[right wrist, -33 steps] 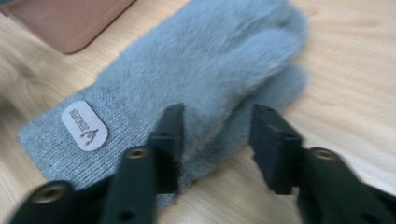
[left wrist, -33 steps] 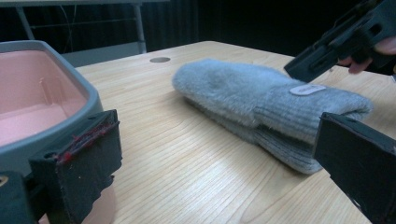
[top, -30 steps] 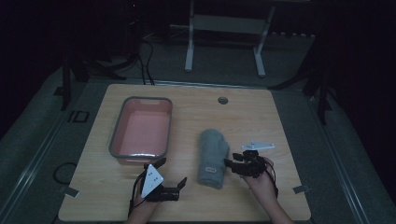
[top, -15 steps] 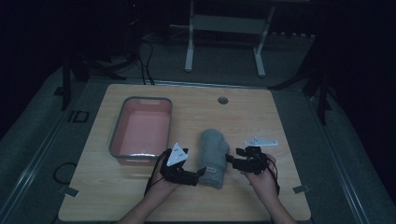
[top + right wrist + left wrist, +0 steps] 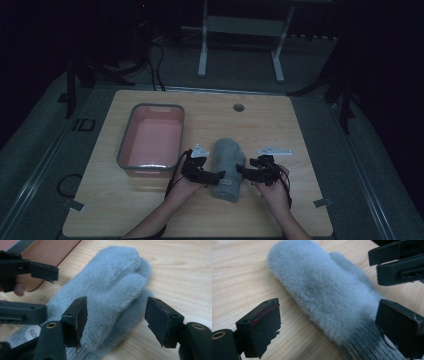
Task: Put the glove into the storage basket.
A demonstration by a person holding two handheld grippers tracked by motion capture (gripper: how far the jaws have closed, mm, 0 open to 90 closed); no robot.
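High view: grey mitten (image 5: 227, 169) lies flat on the wooden table (image 5: 300, 130), cuff toward me, just right of the pink tub (image 5: 150, 141). My left gripper (image 5: 216, 176) and right gripper (image 5: 241, 171) flank the cuff end from either side, forearms angled in from the bottom edge, wrists low. Left gripper view: my jaws are spread wide and straddle the mitten (image 5: 324, 292) where the fur meets the ribbed cuff (image 5: 367, 345); holding nothing, fabric sits between them with gaps both sides. Right gripper (image 5: 398, 263) is visible top right, across the mitten. Right gripper view: jaws also apart, empty, astride the thumb-side edge of the mitten (image 5: 117, 287). Handling guess: light, soft, floppy, not fragile; fur compresses and may slip, so I'd pinch the knit cuff, firmer and grippier. It will droop from one pinch, so two holds are better.
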